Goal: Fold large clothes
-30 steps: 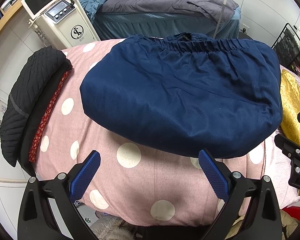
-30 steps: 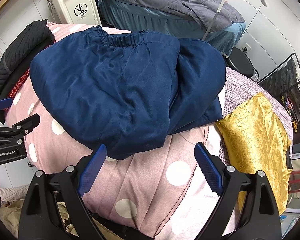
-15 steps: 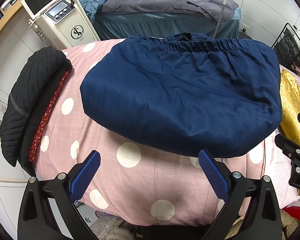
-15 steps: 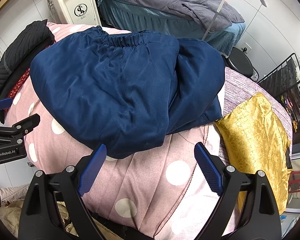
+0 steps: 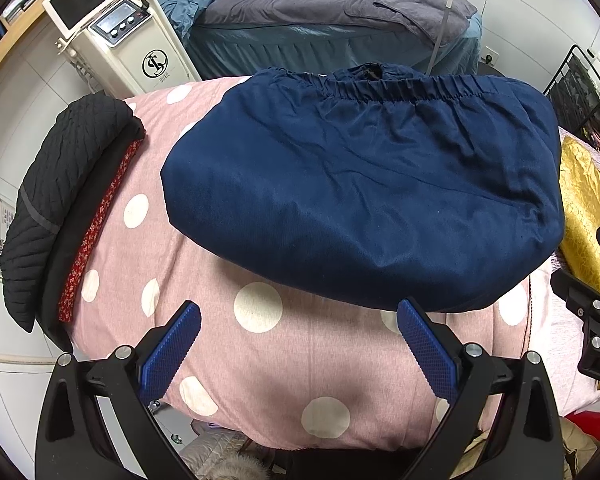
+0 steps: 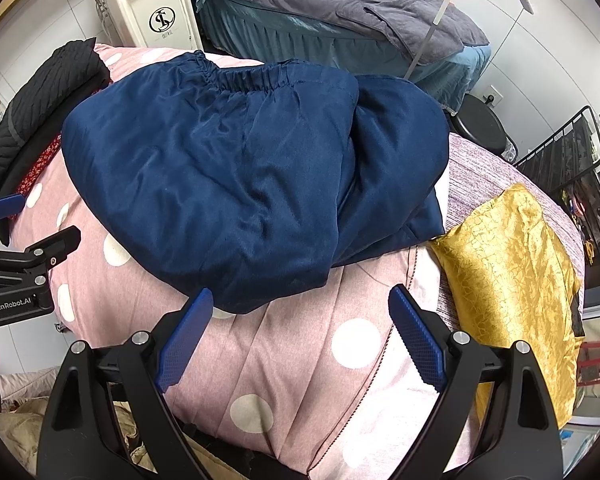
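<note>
A navy blue garment (image 5: 364,184) with an elastic waistband at its far edge lies folded in a thick bundle on a pink polka-dot quilt (image 5: 284,352). It also shows in the right wrist view (image 6: 236,184), with a second folded layer sticking out on its right. My left gripper (image 5: 298,318) is open and empty, just short of the garment's near edge. My right gripper (image 6: 300,304) is open and empty at the near edge too. Each gripper shows at the edge of the other's view.
A black quilted jacket (image 5: 56,196) over a red floral cloth lies at the quilt's left. A gold cloth (image 6: 516,280) lies to the right. Behind stand a white machine (image 5: 116,32), a bed with grey and blue bedding (image 5: 332,20), and a black rack (image 6: 572,152).
</note>
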The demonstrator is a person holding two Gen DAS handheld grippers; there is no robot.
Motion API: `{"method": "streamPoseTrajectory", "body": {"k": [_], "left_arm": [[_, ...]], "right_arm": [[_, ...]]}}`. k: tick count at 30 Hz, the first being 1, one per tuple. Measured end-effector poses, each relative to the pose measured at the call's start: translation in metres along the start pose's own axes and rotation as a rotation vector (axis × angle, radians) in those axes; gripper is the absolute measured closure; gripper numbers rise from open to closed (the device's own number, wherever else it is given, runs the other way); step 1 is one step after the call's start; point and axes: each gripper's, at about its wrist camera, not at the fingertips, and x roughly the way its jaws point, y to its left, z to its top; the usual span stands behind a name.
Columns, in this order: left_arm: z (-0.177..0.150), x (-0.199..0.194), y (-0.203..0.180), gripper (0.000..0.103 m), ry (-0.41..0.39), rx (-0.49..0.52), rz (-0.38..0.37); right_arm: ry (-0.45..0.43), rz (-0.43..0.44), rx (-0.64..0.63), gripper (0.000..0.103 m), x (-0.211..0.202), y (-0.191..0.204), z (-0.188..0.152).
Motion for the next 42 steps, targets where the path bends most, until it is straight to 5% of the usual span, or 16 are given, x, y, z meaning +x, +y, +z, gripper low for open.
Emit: {"method": "streamPoseTrajectory", "body": {"k": [42], "left_arm": [[0.005, 0.012, -0.001, 0.006, 0.045, 0.003, 0.02]], "right_arm": [[0.022, 0.003, -0.018, 0.015, 0.009, 0.003, 0.002]]}}
